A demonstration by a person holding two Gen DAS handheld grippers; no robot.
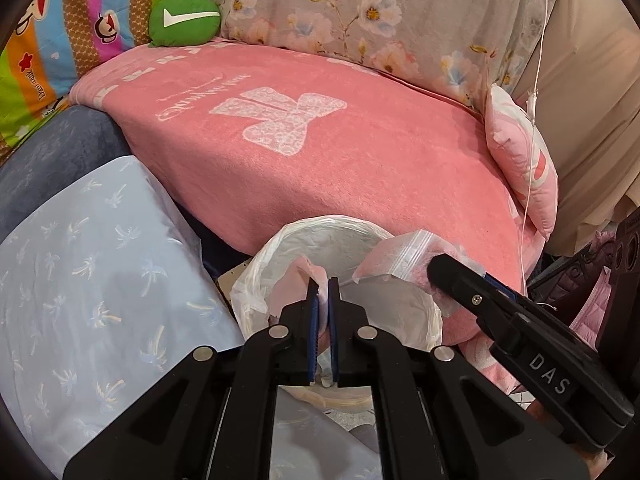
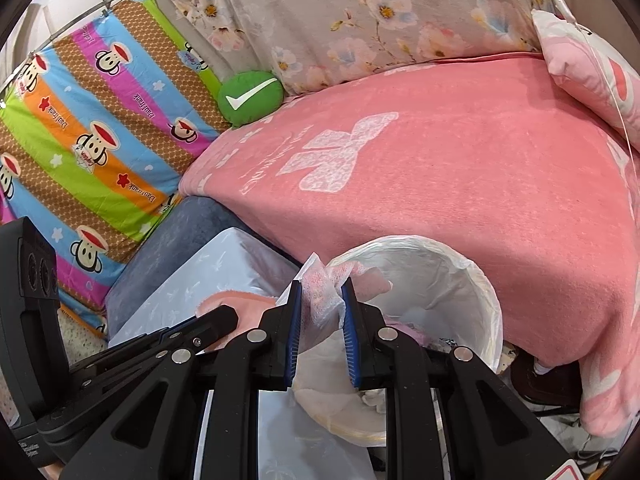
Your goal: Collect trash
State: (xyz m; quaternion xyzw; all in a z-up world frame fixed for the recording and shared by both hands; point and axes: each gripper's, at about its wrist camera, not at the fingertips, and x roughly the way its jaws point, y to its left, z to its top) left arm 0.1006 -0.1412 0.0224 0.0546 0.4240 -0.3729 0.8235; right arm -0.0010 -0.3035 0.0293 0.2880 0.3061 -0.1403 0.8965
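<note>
A round bin lined with a white plastic bag (image 1: 256,280) (image 2: 476,280) stands against the pink bed. My left gripper (image 1: 323,284) is shut on a pink sheet of paper (image 1: 290,284) held over the bin's mouth. My right gripper (image 2: 321,288) is shut on a crumpled clear zip bag with pink-speckled tissue (image 2: 320,300), held over the bin's near rim. In the left wrist view the right gripper (image 1: 444,264) comes in from the right with that zip bag (image 1: 400,256). In the right wrist view the left gripper (image 2: 224,316) lies low at left with the pink sheet (image 2: 236,304).
A pink blanket (image 1: 320,152) covers the bed behind the bin. A pale blue sheet (image 1: 92,280) lies on a dark blue cushion (image 1: 52,152) to the left. A green check-mark cushion (image 1: 184,20), a striped cartoon cover (image 2: 88,140) and a small pink pillow (image 1: 524,160) ring the bed.
</note>
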